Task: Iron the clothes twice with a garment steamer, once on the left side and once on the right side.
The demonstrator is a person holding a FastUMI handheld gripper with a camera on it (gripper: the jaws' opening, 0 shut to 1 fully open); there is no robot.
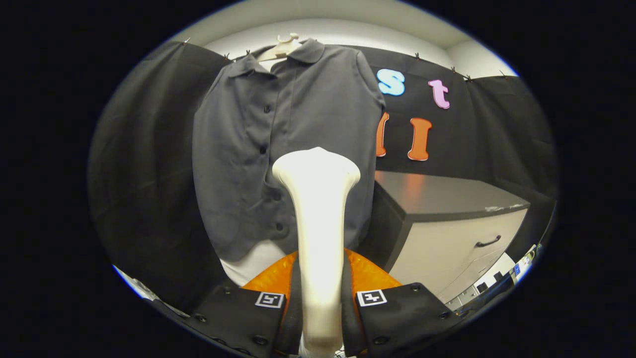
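Observation:
A dark grey buttoned shirt [248, 149] hangs on a pale hanger [280, 48] against the booth's black wall. My gripper [320, 298] is shut on the white garment steamer [318, 223], whose handle runs up between the two fingers. The steamer's wide head [316, 166] stands in front of the shirt's lower middle, by the button line and slightly to its right. I cannot tell whether the head touches the cloth.
A cabinet [447, 209] with a dark top and a pale drawer front with a black handle [488, 242] stands right of the shirt. Something white [253, 263] shows below the shirt's hem. An orange part [367, 273] sits just behind the fingers.

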